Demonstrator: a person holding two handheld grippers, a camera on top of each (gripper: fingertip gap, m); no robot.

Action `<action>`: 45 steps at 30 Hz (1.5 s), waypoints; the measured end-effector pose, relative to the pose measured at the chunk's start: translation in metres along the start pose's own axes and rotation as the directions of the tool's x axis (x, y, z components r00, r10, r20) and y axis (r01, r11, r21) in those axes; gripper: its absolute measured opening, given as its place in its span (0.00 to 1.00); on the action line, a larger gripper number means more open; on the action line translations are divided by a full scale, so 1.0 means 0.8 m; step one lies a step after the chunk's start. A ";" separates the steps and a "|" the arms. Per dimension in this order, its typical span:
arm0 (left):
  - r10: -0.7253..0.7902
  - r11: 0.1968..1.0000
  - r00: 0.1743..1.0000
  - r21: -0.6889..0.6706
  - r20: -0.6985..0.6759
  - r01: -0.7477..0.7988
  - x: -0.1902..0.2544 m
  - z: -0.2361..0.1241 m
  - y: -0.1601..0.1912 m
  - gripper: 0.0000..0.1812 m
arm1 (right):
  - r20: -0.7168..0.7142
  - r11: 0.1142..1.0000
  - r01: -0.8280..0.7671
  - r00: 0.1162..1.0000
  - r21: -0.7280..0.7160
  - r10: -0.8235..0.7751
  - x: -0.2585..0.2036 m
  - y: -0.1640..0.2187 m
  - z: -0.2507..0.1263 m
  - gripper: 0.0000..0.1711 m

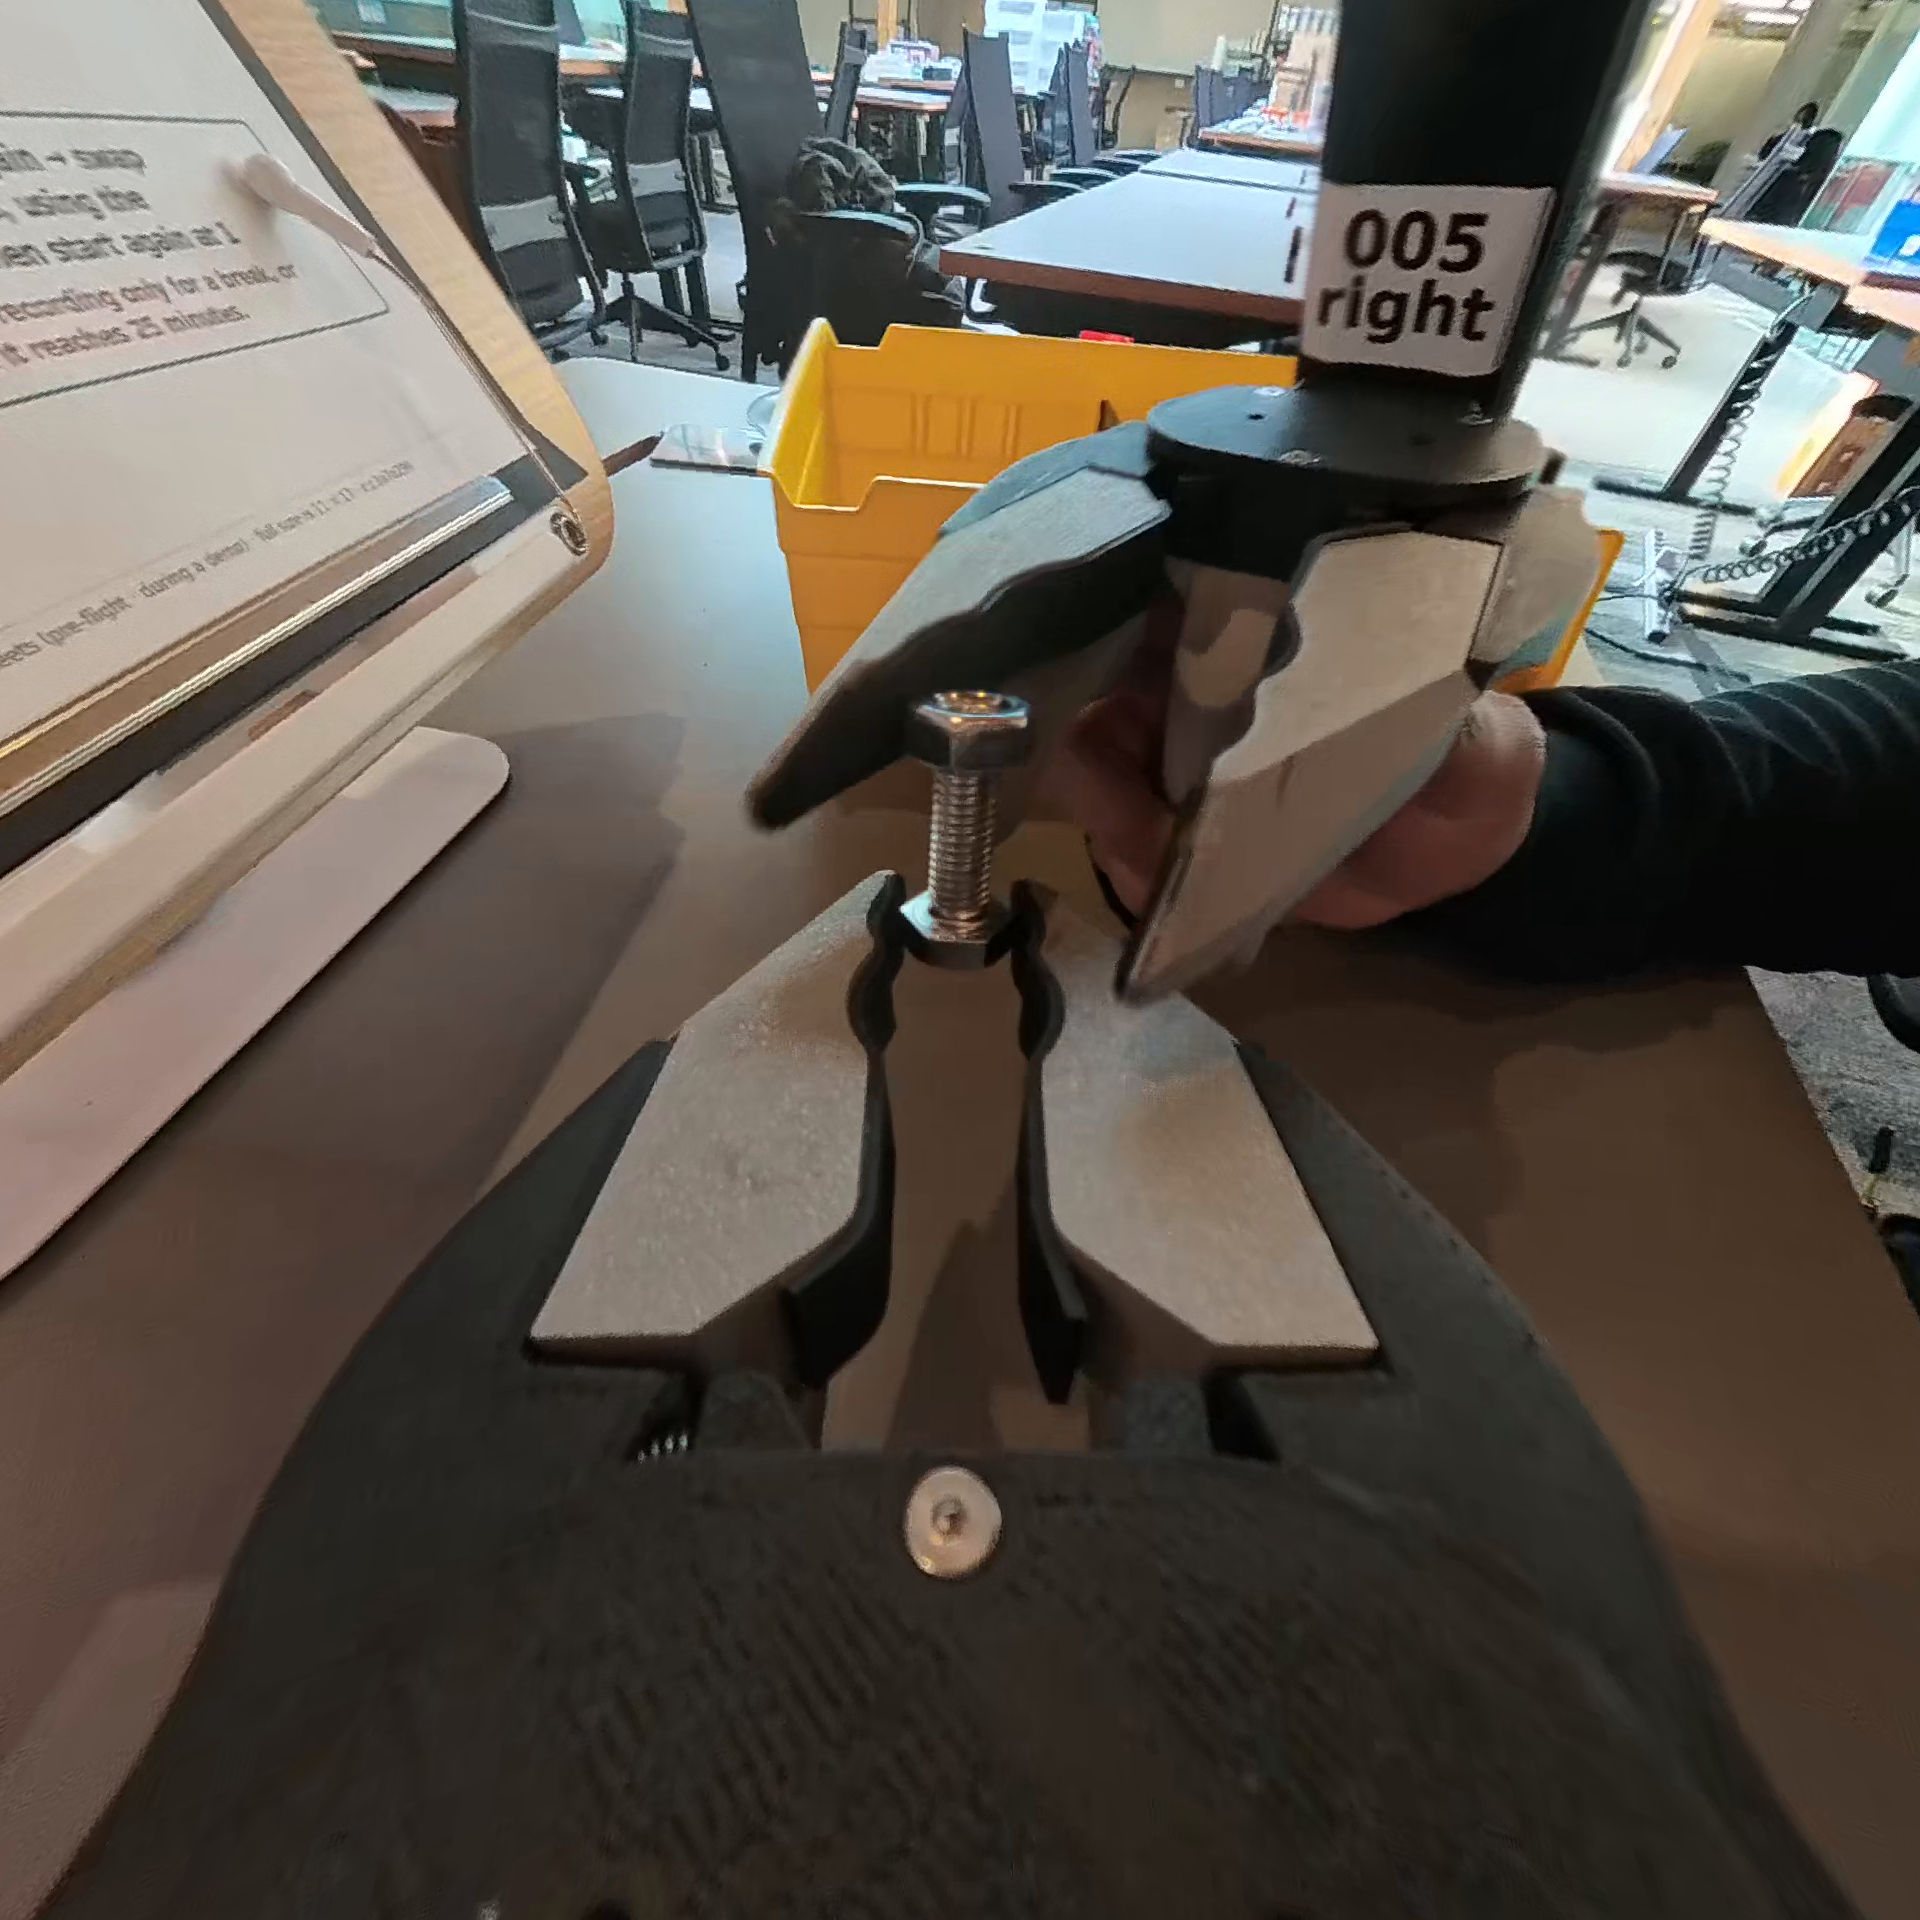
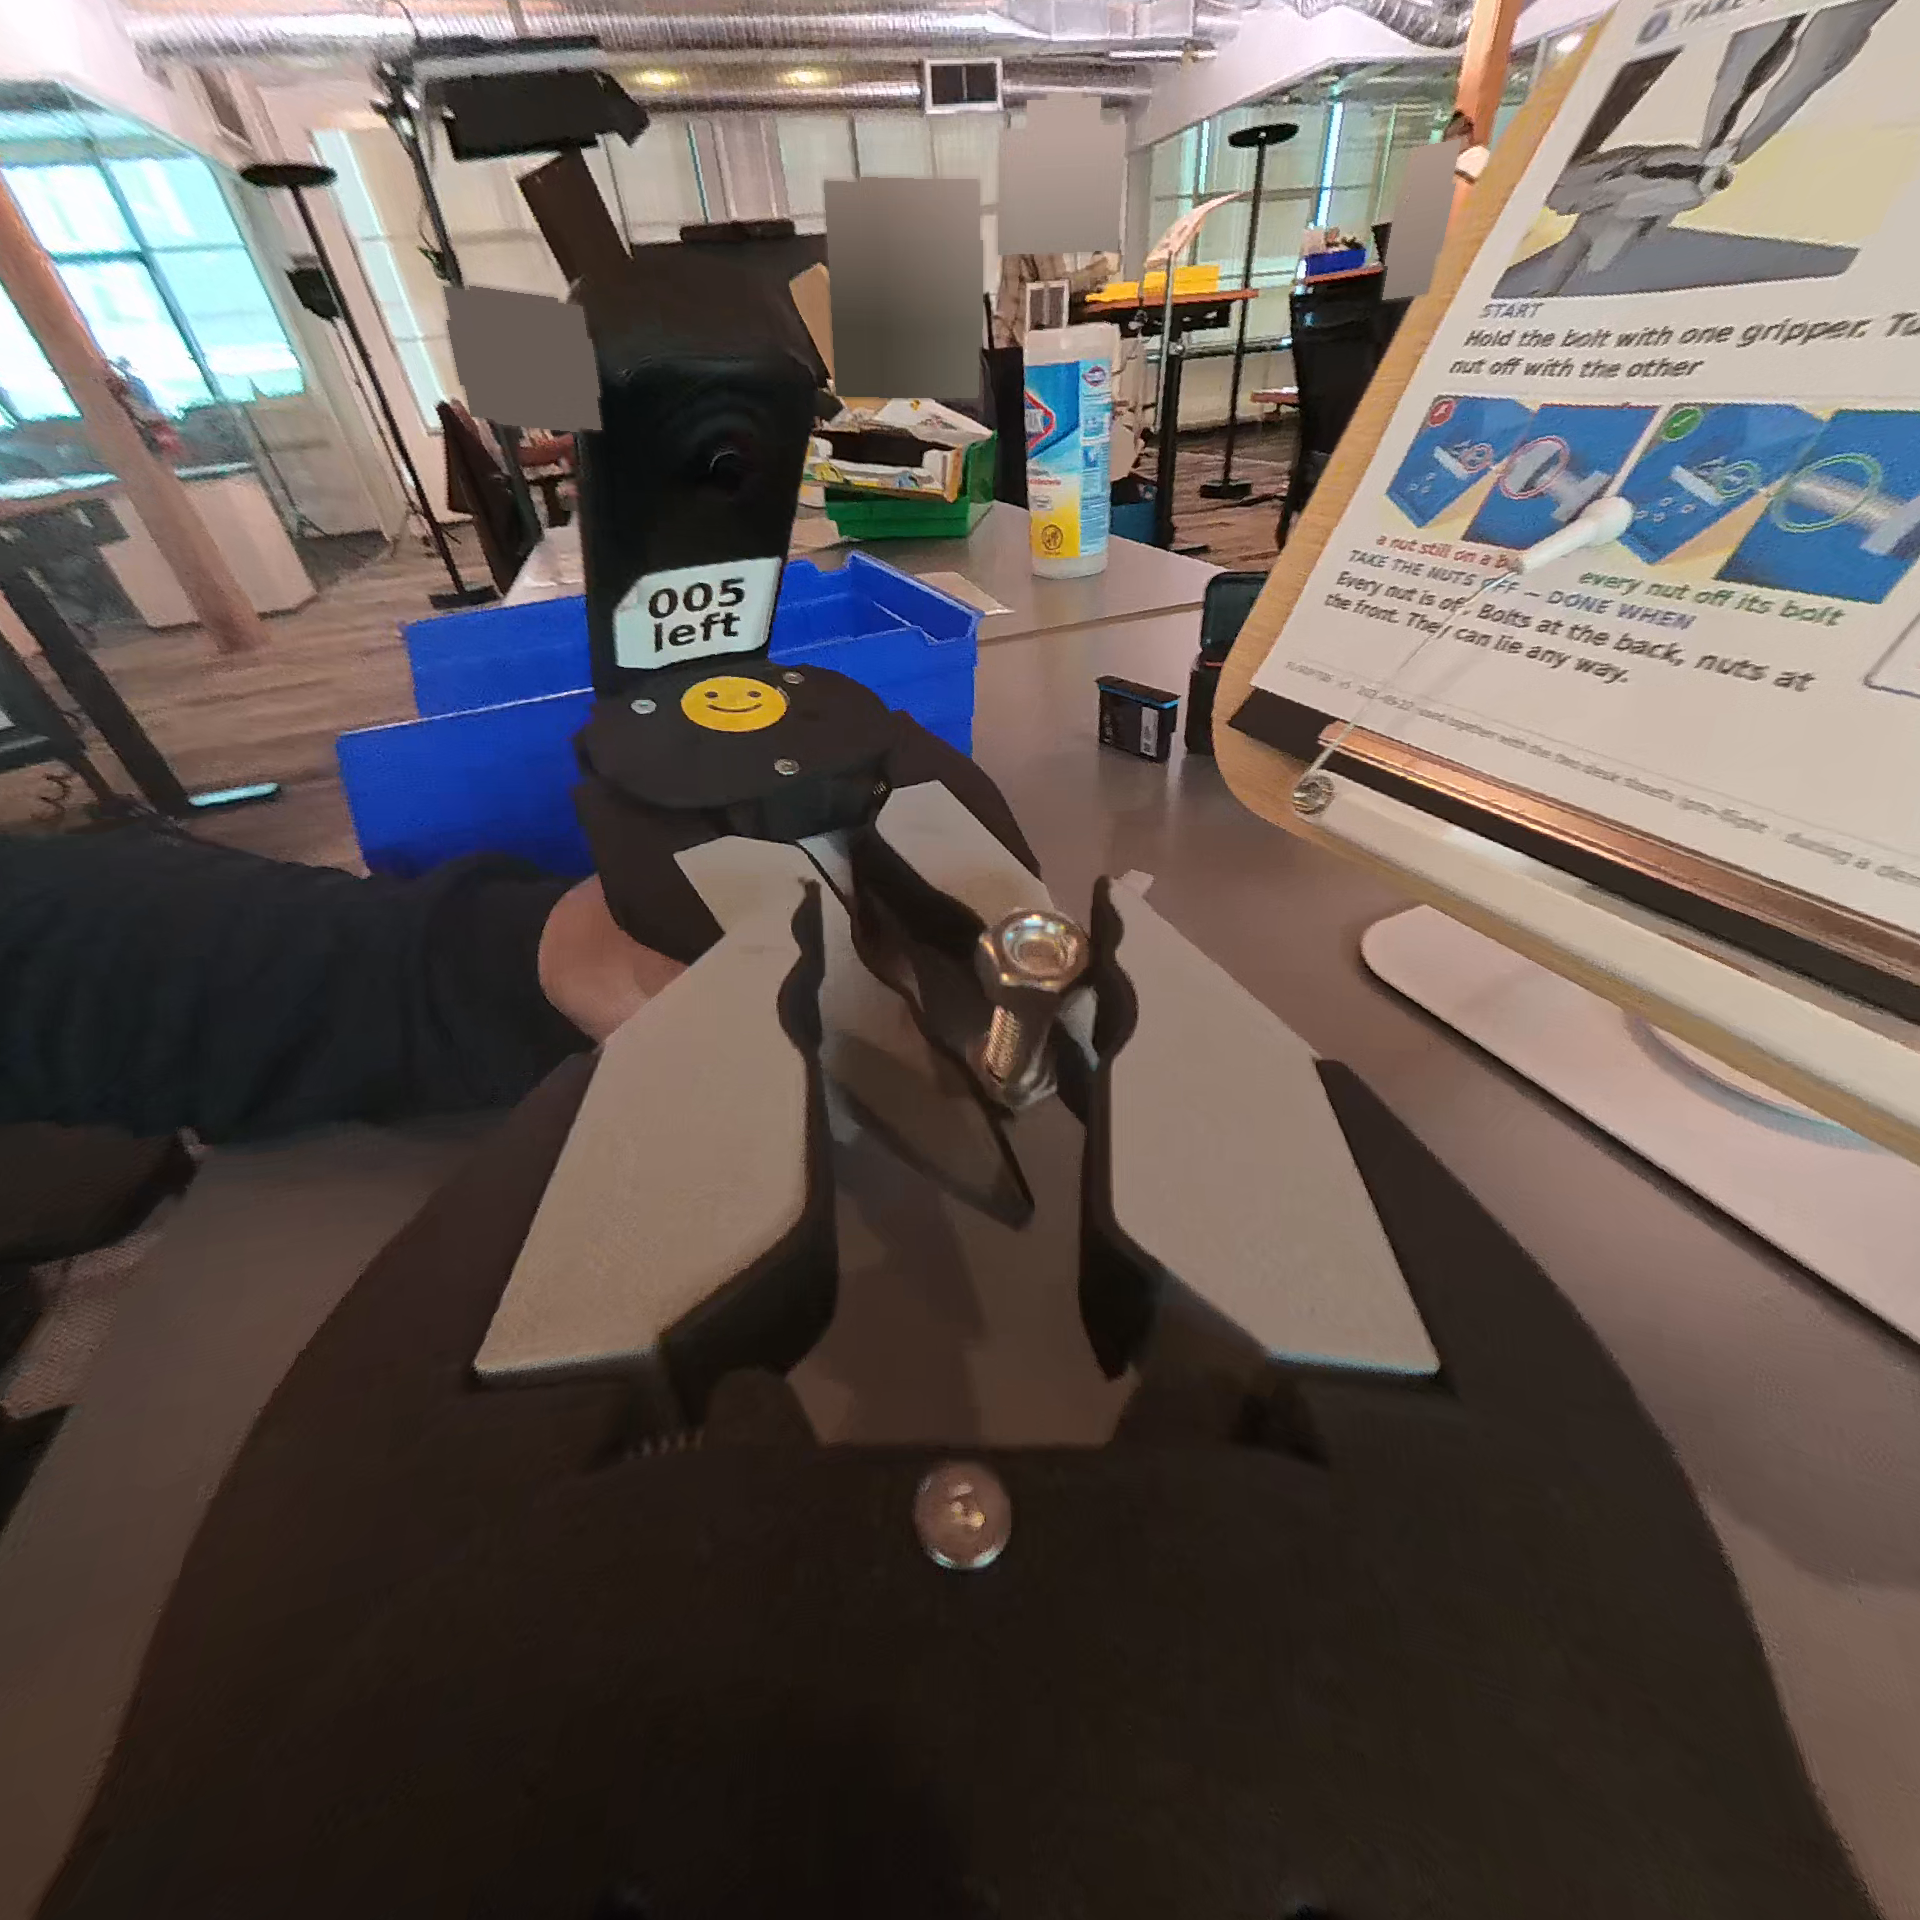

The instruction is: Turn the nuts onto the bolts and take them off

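Observation:
A steel bolt (image 1: 961, 831) stands upright with its head pinched between the fingertips of my left gripper (image 1: 956, 902), which is shut on it just above the brown table (image 1: 520, 935). A hex nut (image 1: 968, 722) sits at the top of the thread. My right gripper (image 1: 945, 896) comes down from above, open, with one finger on each side of the bolt. In the right wrist view the nut (image 2: 1034, 951) lies between my right gripper's (image 2: 961, 902) spread fingers, close against the right-hand finger (image 2: 1122, 935). The bolt's shaft (image 2: 1006, 1049) runs down to my left gripper (image 2: 1023, 1096).
A yellow bin (image 1: 894, 457) stands behind the bolt and a blue bin (image 2: 499, 748) behind my left gripper. An instruction sheet on a wooden stand (image 1: 260, 416) is at the side, also in the right wrist view (image 2: 1558, 520). A small black box (image 2: 1138, 712) and a wipes canister (image 2: 1068, 457) stand farther back. One gripper's finger ends stand about 6 centimeters off the other's.

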State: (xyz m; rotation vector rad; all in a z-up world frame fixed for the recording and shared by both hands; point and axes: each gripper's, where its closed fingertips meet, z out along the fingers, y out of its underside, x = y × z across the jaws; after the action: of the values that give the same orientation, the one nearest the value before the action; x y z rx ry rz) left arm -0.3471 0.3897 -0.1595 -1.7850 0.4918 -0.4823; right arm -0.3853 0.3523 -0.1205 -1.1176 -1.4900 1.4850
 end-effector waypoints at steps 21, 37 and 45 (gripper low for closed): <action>-0.004 1.000 0.999 0.004 0.042 0.004 -0.011 -0.011 -0.003 0.10 | -0.023 0.998 -0.004 1.000 0.058 0.005 0.012 -0.016 -0.028 0.26; 0.015 1.000 0.999 -0.020 0.041 -0.015 -0.002 -0.001 0.001 0.10 | 0.017 0.999 0.035 0.999 0.018 -0.035 -0.001 -0.009 -0.022 0.23; -0.010 1.000 0.999 -0.016 0.048 0.010 -0.009 -0.004 0.001 0.10 | 0.025 1.000 0.019 1.000 0.009 -0.019 0.002 -0.006 -0.020 0.24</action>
State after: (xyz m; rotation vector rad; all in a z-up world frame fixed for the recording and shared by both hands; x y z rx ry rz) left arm -0.3553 0.3909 -0.1597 -1.8109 0.4548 -0.4426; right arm -0.3712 0.3598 -0.1151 -1.0804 -1.5060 1.4958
